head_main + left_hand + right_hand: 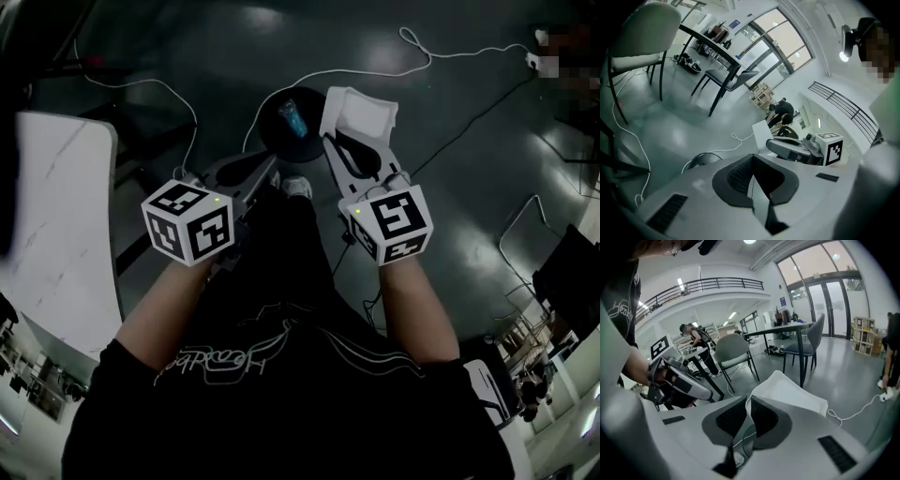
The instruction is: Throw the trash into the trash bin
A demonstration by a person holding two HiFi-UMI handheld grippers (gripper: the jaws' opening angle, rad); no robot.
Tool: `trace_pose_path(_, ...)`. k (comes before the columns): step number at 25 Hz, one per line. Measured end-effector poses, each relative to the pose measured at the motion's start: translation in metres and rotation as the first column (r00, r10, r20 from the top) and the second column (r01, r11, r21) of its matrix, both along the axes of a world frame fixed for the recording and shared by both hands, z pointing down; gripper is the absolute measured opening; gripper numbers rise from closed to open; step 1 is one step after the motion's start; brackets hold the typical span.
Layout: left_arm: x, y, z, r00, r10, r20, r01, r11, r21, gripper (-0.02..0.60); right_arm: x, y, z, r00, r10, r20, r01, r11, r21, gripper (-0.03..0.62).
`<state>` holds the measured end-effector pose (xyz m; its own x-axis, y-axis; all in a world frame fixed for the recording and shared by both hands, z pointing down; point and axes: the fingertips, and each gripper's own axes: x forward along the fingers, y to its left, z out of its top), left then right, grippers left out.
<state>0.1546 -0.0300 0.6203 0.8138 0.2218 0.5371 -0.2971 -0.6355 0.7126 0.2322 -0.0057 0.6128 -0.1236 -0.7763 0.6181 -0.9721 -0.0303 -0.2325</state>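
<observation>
A round black trash bin [286, 124] stands on the dark floor ahead of my feet, with something blue inside it. My right gripper [339, 141] is shut on the edge of a white foam tray [362, 112], which hangs just right of the bin's rim. In the right gripper view the tray [790, 392] rises from between the pressed pads [761, 416]. My left gripper [265, 169] is shut and holds nothing, below and to the left of the bin. In the left gripper view the bin [701, 161] shows on the floor beyond the jaws, and the tray [761, 133] to the right.
A white table [56, 234] stands at the left. White cables [412, 54] and a black cable [469, 117] cross the floor round the bin. Chairs [733, 350] and a dark table [710, 44] stand further off. Other people are at the back of the room.
</observation>
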Motion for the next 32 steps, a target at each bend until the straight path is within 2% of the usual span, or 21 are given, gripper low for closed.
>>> trace_pose_path(7, -0.012, 0.007, 0.089, 0.997, -0.012, 0.079, 0.014, 0.999, -0.028, 0.003, -0.019, 0.01, 0.1, 0.998, -0.036, 0.056, 0.042, 0.992, -0.115, 0.051)
trace_pose_path(13, -0.024, 0.012, 0.137, 0.989, -0.036, 0.141, 0.044, 0.997, -0.058, 0.003, -0.043, 0.018, 0.173, 0.983, -0.172, 0.058, 0.181, 0.954, -0.239, 0.051)
trace_pose_path(16, -0.034, 0.01, 0.151, 0.985, -0.05, 0.165, 0.061, 0.996, -0.063, 0.003, -0.063, 0.026, 0.206, 0.963, -0.262, 0.068, 0.27, 0.913, -0.305, 0.051)
trace_pose_path(20, -0.049, 0.011, 0.167, 0.978, -0.055, 0.202, 0.069, 0.995, -0.067, 0.003, -0.078, 0.039, 0.242, 0.914, -0.403, 0.036, 0.385, 0.84, -0.383, 0.051)
trace_pose_path(25, -0.074, 0.006, 0.184, 0.963, -0.078, 0.259, 0.102, 0.991, -0.081, 0.003, -0.084, 0.05, 0.276, 0.859, -0.511, 0.028, 0.459, 0.745, -0.483, 0.052)
trace_pose_path(28, -0.082, 0.01, 0.193, 0.955, -0.081, 0.287, 0.11, 0.99, -0.087, 0.003, -0.087, 0.057, 0.29, 0.814, -0.579, 0.042, 0.519, 0.693, -0.501, 0.052)
trace_pose_path(30, -0.082, 0.012, 0.196, 0.952, -0.08, 0.297, 0.111, 0.99, -0.089, 0.003, -0.085, 0.055, 0.292, 0.794, -0.606, 0.047, 0.546, 0.678, -0.492, 0.052)
trace_pose_path(32, -0.083, 0.01, 0.199, 0.948, -0.082, 0.306, 0.114, 0.99, -0.088, 0.003, -0.085, 0.05, 0.294, 0.799, -0.597, 0.073, 0.554, 0.683, -0.476, 0.063)
